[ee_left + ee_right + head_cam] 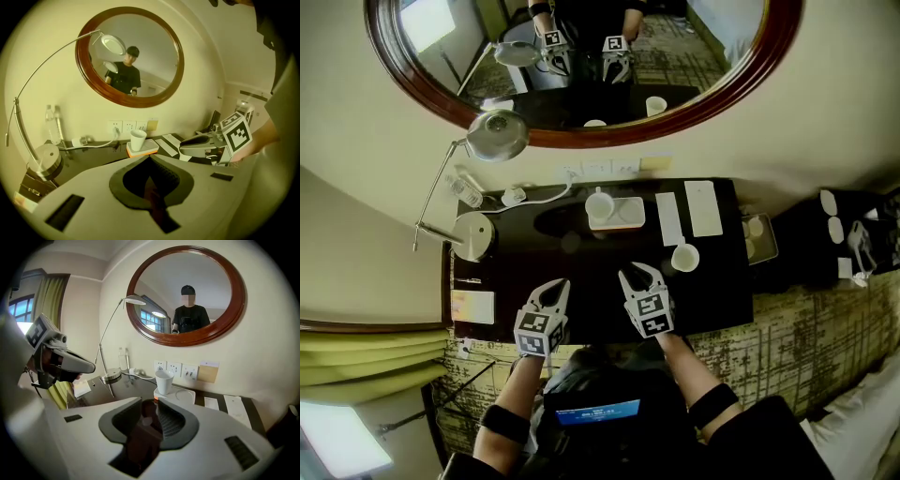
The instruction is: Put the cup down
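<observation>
Right gripper (639, 277) was found released, its jaws slightly apart with nothing between them, over the near part of the dark desk (581, 267). Left gripper (555, 287) was beside it, clenched, jaws together and empty. The cup (684, 256) stood upright on the desk, just right of the right gripper and clear of its jaws. Farther back, a second cup (599, 203) stood on the left end of a white tray (628, 216), with two white cards (703, 207) lying flat to its right. A lamp (473, 234) stood at the desk's left rear. An oval mirror (581, 56) hung on the wall behind.
</observation>
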